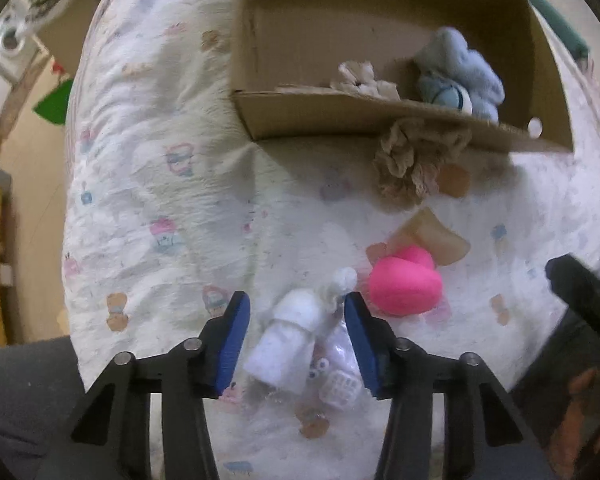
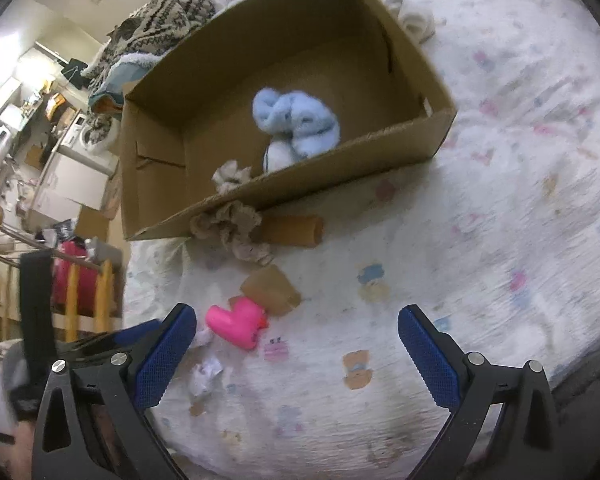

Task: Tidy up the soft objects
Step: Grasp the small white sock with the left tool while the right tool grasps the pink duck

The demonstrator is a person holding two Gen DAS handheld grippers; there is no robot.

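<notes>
A cardboard box (image 1: 340, 120) (image 2: 380, 152) stands on the printed bed sheet and holds a light blue plush (image 1: 460, 76) (image 2: 296, 120) and a beige scrunchie (image 1: 360, 78) (image 2: 230, 176). Another beige scrunchie (image 1: 416, 160) (image 2: 232, 228) lies against the box front. A pink heart plush (image 1: 404, 284) (image 2: 238, 322) lies on the sheet. My left gripper (image 1: 296, 344) is open around a white soft toy (image 1: 292, 344) (image 2: 206, 376), its pads not touching it. My right gripper (image 2: 296, 356) is open and empty, right of the pink heart.
A tan soft piece (image 1: 432, 240) (image 2: 272, 290) lies behind the pink heart. A brown tube (image 2: 296, 230) lies by the box front. A white sock roll (image 2: 416, 20) sits behind the box. The bed edge (image 1: 70, 240) drops off to the left; clutter and furniture stand beyond.
</notes>
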